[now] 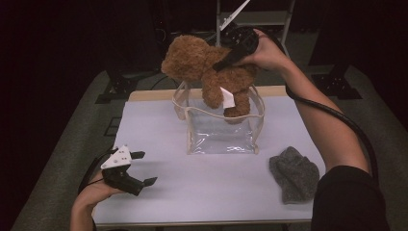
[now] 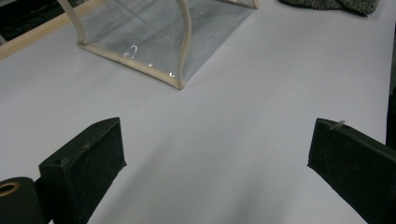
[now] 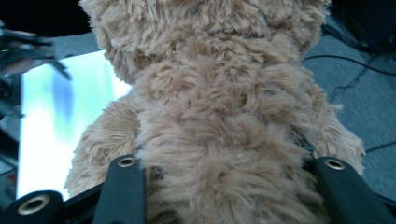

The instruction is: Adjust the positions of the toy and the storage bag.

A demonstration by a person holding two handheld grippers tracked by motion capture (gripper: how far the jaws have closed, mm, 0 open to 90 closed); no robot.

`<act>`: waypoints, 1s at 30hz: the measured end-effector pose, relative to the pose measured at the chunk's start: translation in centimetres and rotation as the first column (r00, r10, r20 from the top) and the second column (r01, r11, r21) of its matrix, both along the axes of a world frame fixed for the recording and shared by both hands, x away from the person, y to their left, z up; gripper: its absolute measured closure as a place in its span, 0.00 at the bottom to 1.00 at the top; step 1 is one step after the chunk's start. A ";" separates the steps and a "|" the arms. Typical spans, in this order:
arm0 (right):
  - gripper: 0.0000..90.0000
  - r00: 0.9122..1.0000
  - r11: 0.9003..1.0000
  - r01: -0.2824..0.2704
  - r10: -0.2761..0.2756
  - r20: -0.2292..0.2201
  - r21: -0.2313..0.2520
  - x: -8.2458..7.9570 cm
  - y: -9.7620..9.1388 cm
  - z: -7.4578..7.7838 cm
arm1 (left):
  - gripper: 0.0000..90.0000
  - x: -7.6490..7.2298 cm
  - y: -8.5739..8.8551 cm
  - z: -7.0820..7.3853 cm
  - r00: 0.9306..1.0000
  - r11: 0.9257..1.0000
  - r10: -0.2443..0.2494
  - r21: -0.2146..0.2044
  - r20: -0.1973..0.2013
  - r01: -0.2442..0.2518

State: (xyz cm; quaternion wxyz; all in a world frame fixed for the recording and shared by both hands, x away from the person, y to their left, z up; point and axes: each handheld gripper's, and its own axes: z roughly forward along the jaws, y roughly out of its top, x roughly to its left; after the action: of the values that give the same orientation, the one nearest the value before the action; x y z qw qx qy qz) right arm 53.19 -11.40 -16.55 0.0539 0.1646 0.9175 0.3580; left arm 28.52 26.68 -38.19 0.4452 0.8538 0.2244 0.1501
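My right gripper (image 1: 226, 61) clamps the teddy bear (image 1: 207, 67) over the clear bag (image 1: 219, 127); my left gripper (image 1: 140, 168) rests apart, empty, on the table (image 1: 216, 192).

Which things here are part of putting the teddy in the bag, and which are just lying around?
Part of the job:
- teddy bear, clamped in the right gripper, feet at the bag's opening
- clear bag, standing open on the table

Just lying about:
- grey woolly cloth, near the table's right edge
- left gripper, open with nothing between its jaws, resting apart from the bag
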 end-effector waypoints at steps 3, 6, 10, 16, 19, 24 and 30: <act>0.54 1.000 1.000 0.016 -0.016 -0.002 0.001 0.5 -0.4 -0.3 | 0.03 0.0 0.0 -0.1 1.000 1.000 -0.001 0.000 -0.002 0.001; 0.54 1.000 1.000 0.014 -0.014 0.001 -0.008 0.5 -0.3 -1.1 | 0.03 0.0 0.0 -0.2 1.000 1.000 -0.002 0.005 -0.005 0.002; 0.54 1.000 0.999 -0.017 0.017 -0.003 -0.030 -0.4 0.3 -2.5 | 0.03 0.0 0.1 -0.1 1.000 1.000 -0.003 0.004 -0.004 0.003; 0.54 0.999 0.999 -0.033 0.032 -0.028 -0.032 -1.6 0.2 -4.7 | 0.03 0.0 0.0 -0.2 1.000 1.000 -0.003 0.008 -0.010 0.003; 0.54 0.999 0.999 -0.017 0.015 -0.032 -0.051 -1.5 -0.3 -5.5 | 0.03 0.0 -0.1 -0.3 1.000 1.000 -0.008 0.013 -0.012 0.008; 0.54 0.998 0.998 0.003 -0.007 -0.056 -0.063 -1.2 -1.5 -6.9 | 0.03 0.0 -0.1 -0.2 1.000 1.000 -0.012 0.007 -0.011 0.012; 0.54 0.996 0.994 -0.005 -0.004 -0.092 -0.105 -1.5 -1.5 -9.1 | 0.03 -0.1 -0.1 -0.3 1.000 1.000 -0.011 0.014 -0.017 0.011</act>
State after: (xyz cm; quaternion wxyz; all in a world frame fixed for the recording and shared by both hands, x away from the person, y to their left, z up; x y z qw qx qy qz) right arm 51.64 -12.91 -25.67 0.0201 0.1775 0.9367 0.3012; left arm 28.47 26.56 -38.54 0.4379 0.8594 0.2223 0.1421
